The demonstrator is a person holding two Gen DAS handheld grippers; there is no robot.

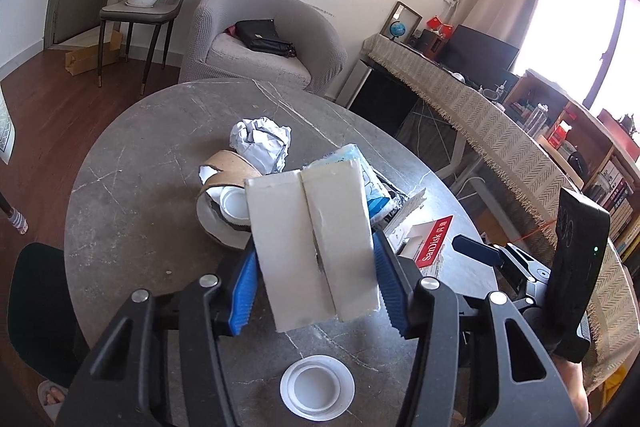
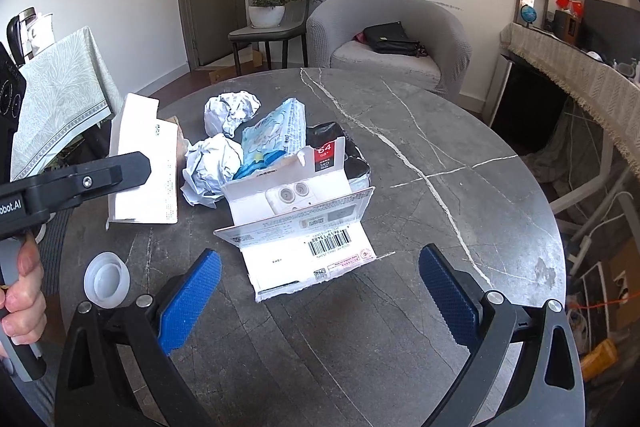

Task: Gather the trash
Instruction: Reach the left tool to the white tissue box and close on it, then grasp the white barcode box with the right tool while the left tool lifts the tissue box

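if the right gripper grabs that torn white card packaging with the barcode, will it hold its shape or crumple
The torn card packaging is thin, ripped and folded open, so it probably buckles under the right gripper rather than staying stiff. It looks light, and may slide on the smooth table.

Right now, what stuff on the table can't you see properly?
- Tape roll, left wrist view: the white box in the left gripper hides its near side.
- Blue wrapper, left wrist view: mostly behind that box.
- Black packet, right wrist view: covered in front by the torn card packaging.
- White cap, right wrist view: its lower edge is hidden by the right gripper.
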